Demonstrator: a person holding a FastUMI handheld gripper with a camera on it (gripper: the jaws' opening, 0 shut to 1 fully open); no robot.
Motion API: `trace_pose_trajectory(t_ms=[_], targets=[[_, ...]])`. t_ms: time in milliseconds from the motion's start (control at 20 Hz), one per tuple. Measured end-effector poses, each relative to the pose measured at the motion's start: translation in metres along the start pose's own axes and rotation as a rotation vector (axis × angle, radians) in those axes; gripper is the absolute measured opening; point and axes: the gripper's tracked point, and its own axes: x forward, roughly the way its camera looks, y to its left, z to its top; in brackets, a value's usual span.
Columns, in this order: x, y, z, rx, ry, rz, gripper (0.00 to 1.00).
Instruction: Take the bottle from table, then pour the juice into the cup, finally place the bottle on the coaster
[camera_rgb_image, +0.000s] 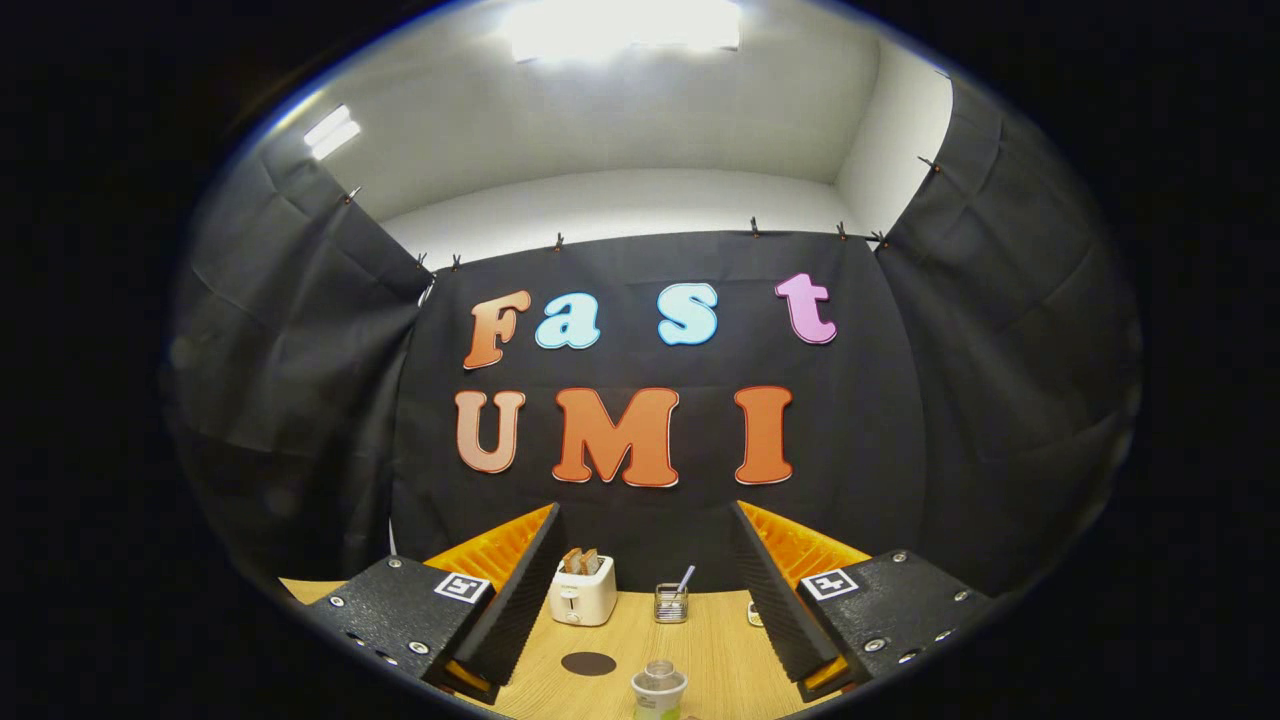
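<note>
My gripper (645, 590) hangs with fingers wide apart, bottle (658, 690) on the bench (720, 650) near, between them, ready to be straddled; the coaster (588, 663) waits just left beyond it.

The gripper (640, 590) is held above the wooden table (720, 650) with its fingers spread wide apart and nothing between them. The bottle (658, 690) stands upright just ahead, near the dark round coaster (588, 663). Beyond them, against the booth wall, stand a toaster (582, 592) holding bread and a glass cup (671, 603) with a straw.
</note>
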Motion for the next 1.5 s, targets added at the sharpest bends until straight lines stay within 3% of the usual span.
trace_pose_trajectory(t_ms=[550,950,1500], targets=[[0.000,0.005,-0.009,-0.008,0.004,0.004,0.97],[0.000,0.003,-0.048,-0.012,0.046,0.005,0.97],[-0.004,0.001,-0.191,-0.028,0.230,-0.010,0.97]])
